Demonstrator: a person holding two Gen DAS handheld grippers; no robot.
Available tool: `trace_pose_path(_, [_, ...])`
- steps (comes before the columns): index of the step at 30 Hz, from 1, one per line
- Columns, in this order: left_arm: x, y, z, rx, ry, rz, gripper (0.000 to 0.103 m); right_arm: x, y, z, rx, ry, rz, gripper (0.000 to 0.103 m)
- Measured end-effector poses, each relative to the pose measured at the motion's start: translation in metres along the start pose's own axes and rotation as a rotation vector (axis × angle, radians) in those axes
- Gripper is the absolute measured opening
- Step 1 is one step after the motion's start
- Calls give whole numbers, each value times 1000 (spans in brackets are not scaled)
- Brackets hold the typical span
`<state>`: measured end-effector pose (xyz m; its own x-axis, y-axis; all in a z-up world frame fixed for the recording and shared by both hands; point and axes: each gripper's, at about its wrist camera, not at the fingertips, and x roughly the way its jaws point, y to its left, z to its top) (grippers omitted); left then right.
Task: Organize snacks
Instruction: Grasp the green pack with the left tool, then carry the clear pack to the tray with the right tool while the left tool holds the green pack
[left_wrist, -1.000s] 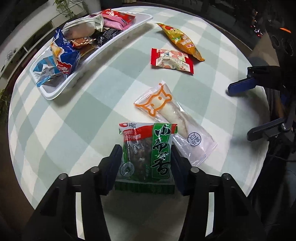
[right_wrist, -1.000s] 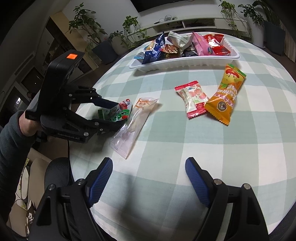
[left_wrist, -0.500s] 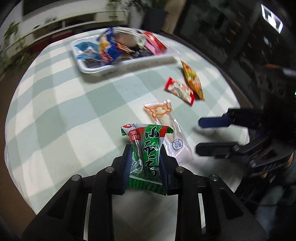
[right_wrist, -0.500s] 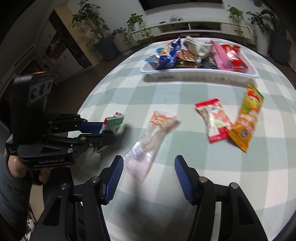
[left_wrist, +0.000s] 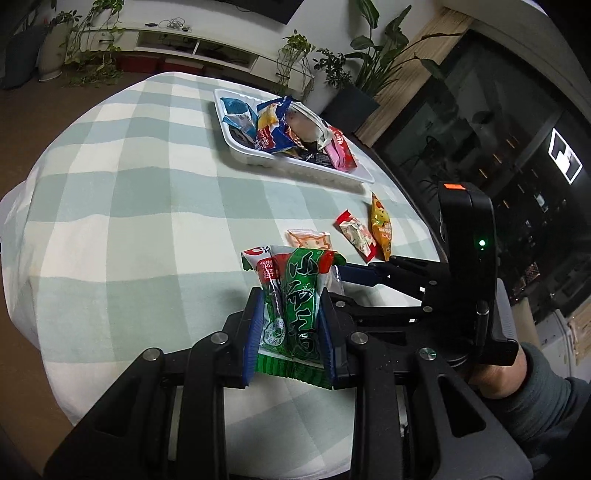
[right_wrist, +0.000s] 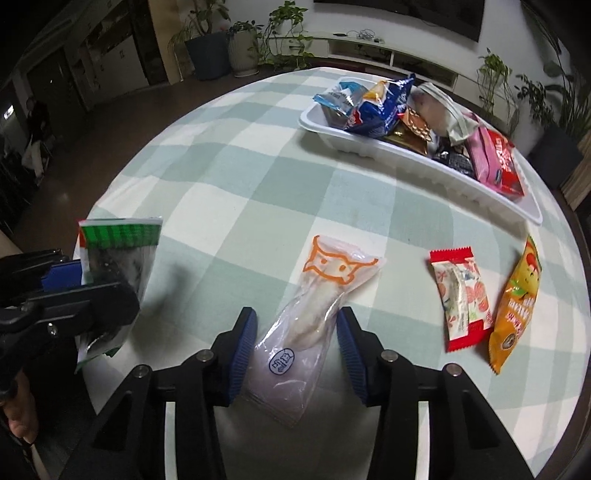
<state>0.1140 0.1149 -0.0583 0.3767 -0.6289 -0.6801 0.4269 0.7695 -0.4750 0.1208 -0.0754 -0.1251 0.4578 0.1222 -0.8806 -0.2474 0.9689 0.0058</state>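
My left gripper (left_wrist: 291, 295) is shut on a green snack packet (left_wrist: 295, 306) and holds it upright above the table's near edge; the right wrist view shows that packet (right_wrist: 118, 251) at the left. A clear packet with an orange cat drawing (right_wrist: 332, 269) lies flat on the checked cloth. My right gripper (right_wrist: 295, 317) points down over its near end, jaws closing, with the packet between the blue pads (right_wrist: 243, 339) and a thin gap still showing. The white tray (right_wrist: 424, 170) holds several snacks at the far side.
A red-and-white packet (right_wrist: 461, 299) and an orange packet (right_wrist: 517, 302) lie side by side right of the clear one. The round table's edge curves close on the left and near sides. Potted plants and a low shelf stand beyond the table. A sleeved hand (left_wrist: 495, 373) holds the right gripper.
My left gripper closed on the green packet, lifted it and rolled it upright. My right gripper moved left over the clear packet while its jaws narrowed around it.
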Motion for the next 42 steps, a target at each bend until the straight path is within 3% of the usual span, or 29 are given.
trace_pose_path(1, [4, -3, 0, 1, 0, 1, 25, 0, -1, 0, -3, 3, -1, 42])
trace_pose_path(3, [11, -9, -1, 4, 0, 1, 25, -1, -4, 1, -10, 12, -8, 25])
trace_pose_path(10, [22, -20, -1, 0, 1, -10, 25, -9, -14, -5, 21, 6, 24, 20])
trace_pose_path(20, [35, -29, 26, -6, -13, -10, 25, -61, -88, -9, 256, -156, 172, 20])
trace_pose_path(27, [48, -30, 82, -7, -53, 6, 25, -96, -164, 10, 367, -263, 153, 20])
trace_pose_path(34, [75, -16, 153, -19, -66, 69, 25, -108, -206, 60, 348, -333, 106, 20])
trace_pose_path(42, [121, -10, 218, 62, -47, 167, 25, -61, -215, 134, 282, -288, 118, 20])
